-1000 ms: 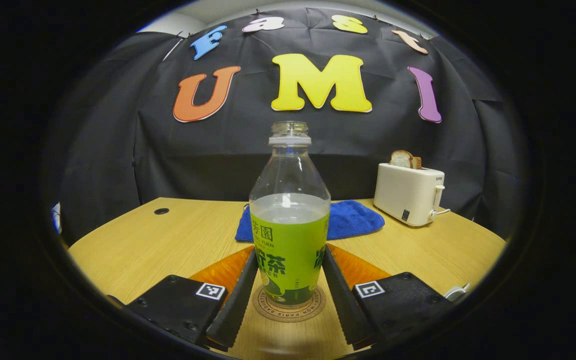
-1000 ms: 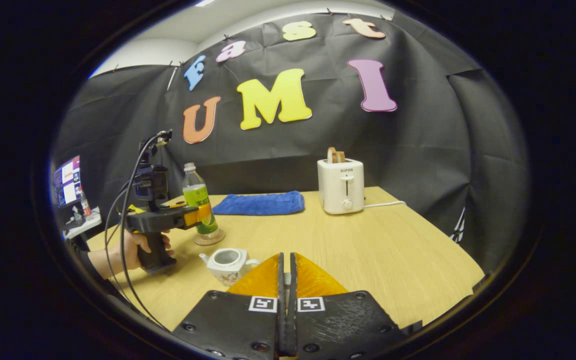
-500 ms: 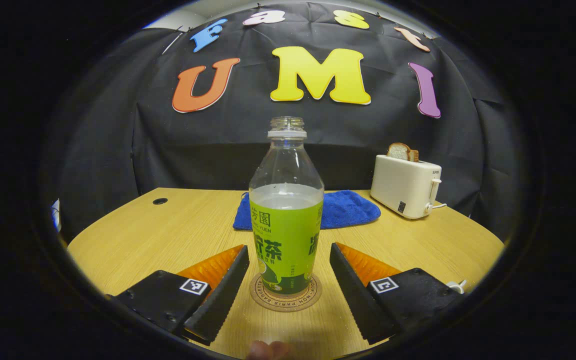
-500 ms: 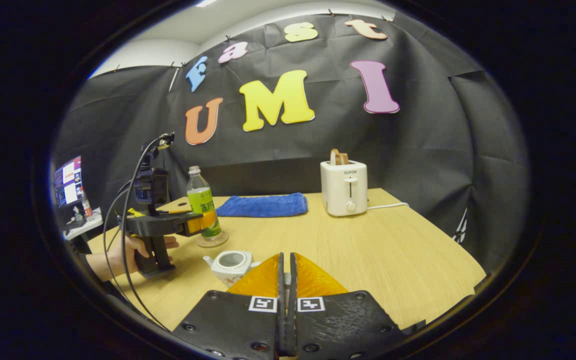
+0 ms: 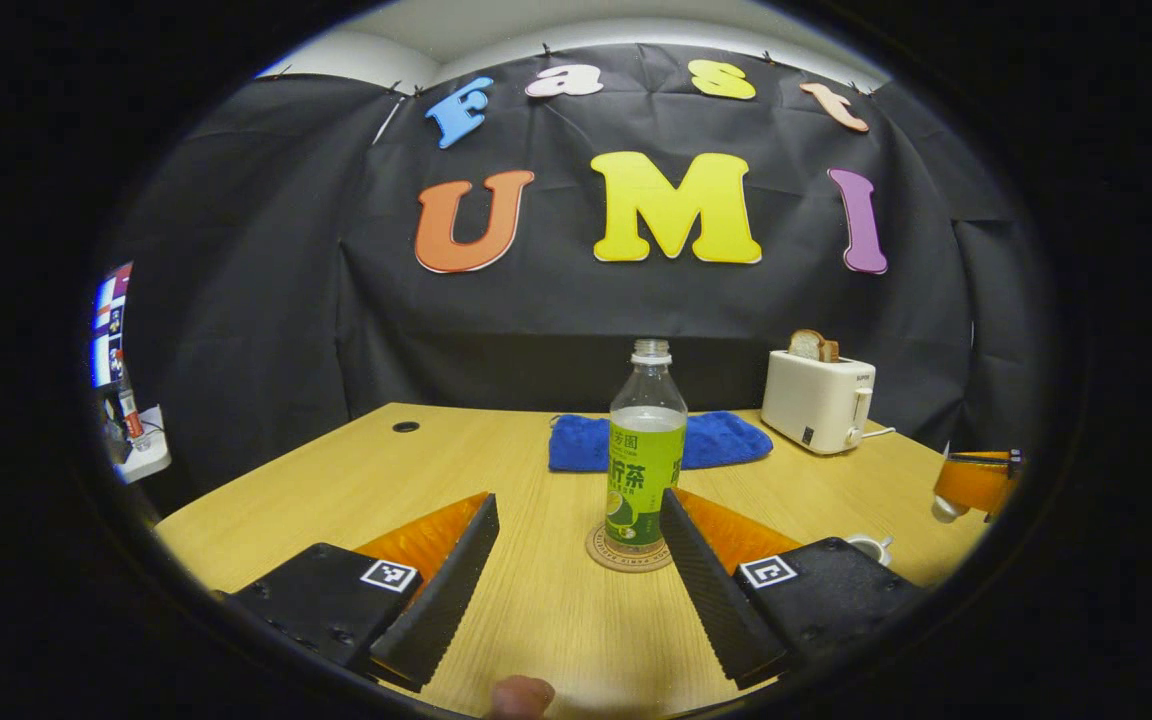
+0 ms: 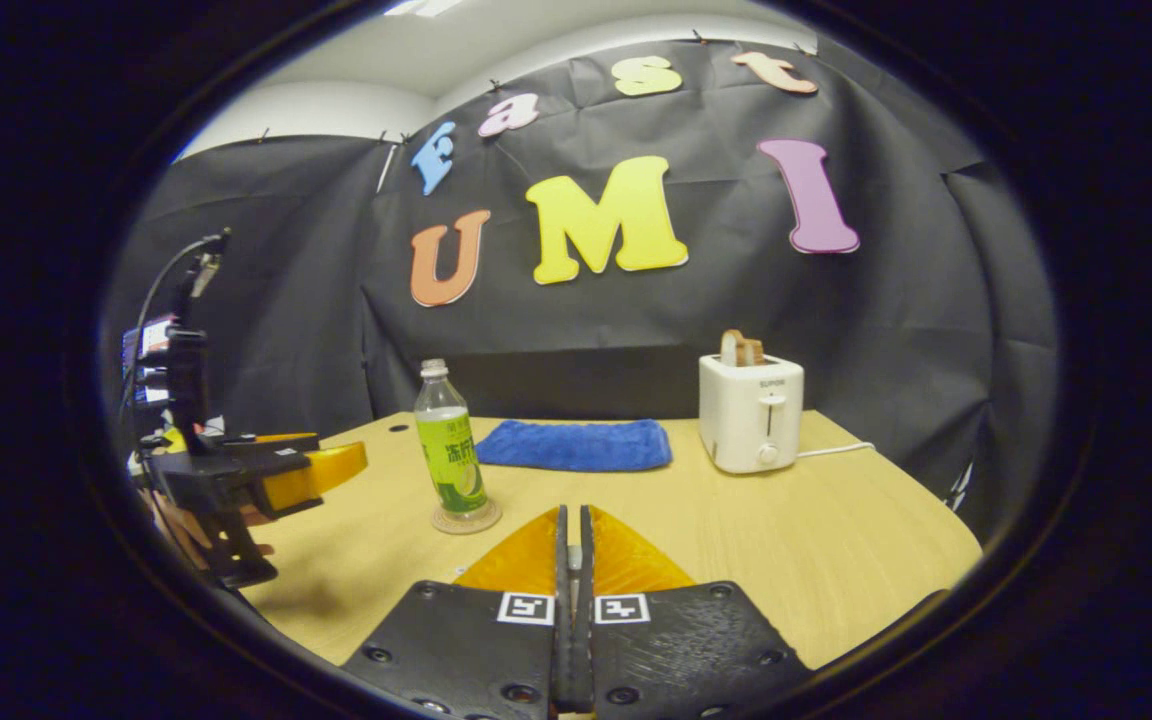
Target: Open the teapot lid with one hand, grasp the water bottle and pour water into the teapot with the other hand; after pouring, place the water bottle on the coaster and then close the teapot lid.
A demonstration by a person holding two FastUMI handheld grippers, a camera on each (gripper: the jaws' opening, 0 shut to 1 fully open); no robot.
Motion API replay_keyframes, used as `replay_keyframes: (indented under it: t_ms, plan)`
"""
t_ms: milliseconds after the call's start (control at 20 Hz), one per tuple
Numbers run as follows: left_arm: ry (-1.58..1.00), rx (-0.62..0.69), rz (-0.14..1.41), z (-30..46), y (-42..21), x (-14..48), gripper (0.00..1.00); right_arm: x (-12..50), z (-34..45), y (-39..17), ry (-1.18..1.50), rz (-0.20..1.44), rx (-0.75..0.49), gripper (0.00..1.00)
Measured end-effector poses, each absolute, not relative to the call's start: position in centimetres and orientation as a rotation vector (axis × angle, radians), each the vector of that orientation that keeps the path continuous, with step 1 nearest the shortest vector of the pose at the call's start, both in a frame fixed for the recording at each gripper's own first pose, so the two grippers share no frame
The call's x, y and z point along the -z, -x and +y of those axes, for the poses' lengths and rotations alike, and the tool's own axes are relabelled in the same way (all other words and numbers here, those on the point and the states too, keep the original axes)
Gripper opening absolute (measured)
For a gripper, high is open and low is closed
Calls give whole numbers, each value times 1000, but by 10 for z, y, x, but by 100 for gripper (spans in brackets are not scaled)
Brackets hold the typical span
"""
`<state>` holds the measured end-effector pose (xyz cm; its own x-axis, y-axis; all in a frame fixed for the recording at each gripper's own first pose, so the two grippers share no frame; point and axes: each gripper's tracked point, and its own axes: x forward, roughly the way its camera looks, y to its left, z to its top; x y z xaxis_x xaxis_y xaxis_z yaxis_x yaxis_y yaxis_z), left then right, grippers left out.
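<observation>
Both your left gripper's fingers have spread and backed off the water bottle, standing on its coaster; right gripper clamped, so lid-closing remains.

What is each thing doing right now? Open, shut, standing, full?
Water bottle: upright on the coaster, uncapped, partly full.
Left gripper: open, holding nothing.
Right gripper: shut.
Teapot: lid off.
Toaster: bread sticking up.
Blue towel: lying folded on the table.
</observation>
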<state>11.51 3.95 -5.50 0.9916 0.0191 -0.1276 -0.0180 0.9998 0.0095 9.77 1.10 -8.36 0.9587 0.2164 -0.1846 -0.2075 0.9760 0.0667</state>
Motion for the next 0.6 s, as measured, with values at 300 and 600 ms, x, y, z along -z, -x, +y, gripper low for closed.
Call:
replay_keyframes:
  t_ms: [300,600]
  plan:
    - [-18,-76,73,58,-70,44,100,110,39,-119,-21,219,-254,0]
    - [-15,-112,12,68,-49,33,100,120,54,-124,11,211,-276,0]
